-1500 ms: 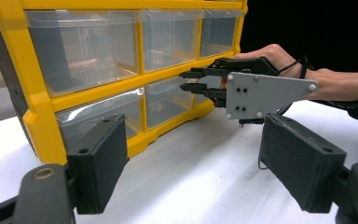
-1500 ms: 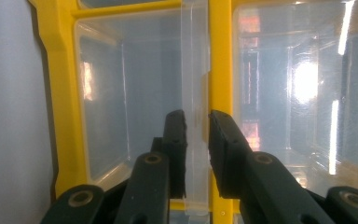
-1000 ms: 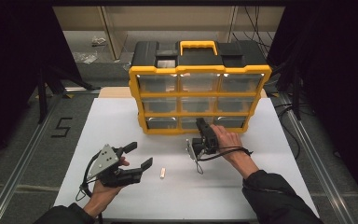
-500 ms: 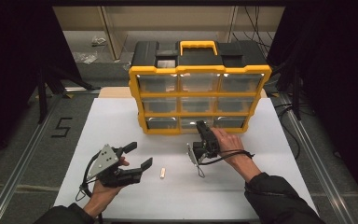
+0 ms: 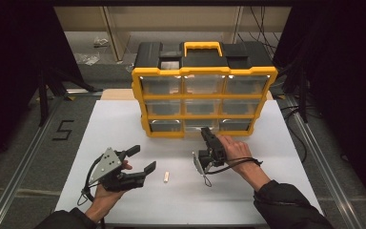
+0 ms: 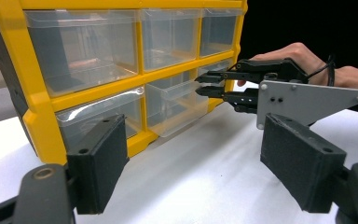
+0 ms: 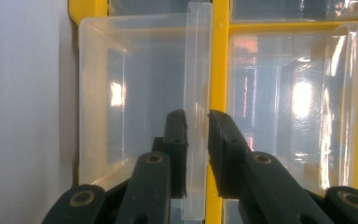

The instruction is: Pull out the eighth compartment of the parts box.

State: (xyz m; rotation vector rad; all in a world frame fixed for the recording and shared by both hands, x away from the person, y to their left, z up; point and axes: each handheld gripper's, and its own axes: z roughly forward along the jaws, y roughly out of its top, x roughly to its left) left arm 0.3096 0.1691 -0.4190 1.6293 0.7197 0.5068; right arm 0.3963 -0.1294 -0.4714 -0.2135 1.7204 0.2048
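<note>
where the high view looks down on the white table (image 5: pixel 124 119), a yellow drawer organizer (image 5: pixel 204 98) stands at its far middle, the right gripper (image 5: pixel 205 135) reaching its bottom row while the left gripper (image 5: pixel 142 160) hovers wide open and empty beside a small white piece (image 5: pixel 166 177). from the left gripper view, the bottom middle drawer (image 6: pixel 177 105) sticks out slightly. from the right gripper view, the narrowly parted jaws straddle that drawer's clear handle lip (image 7: pixel 196 112); whether they are pinching it i cannot tell.

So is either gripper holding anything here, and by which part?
The right gripper has its jaws around the front lip of the bottom middle drawer; full clamping cannot be told. The left gripper is open, holding nothing.
</note>
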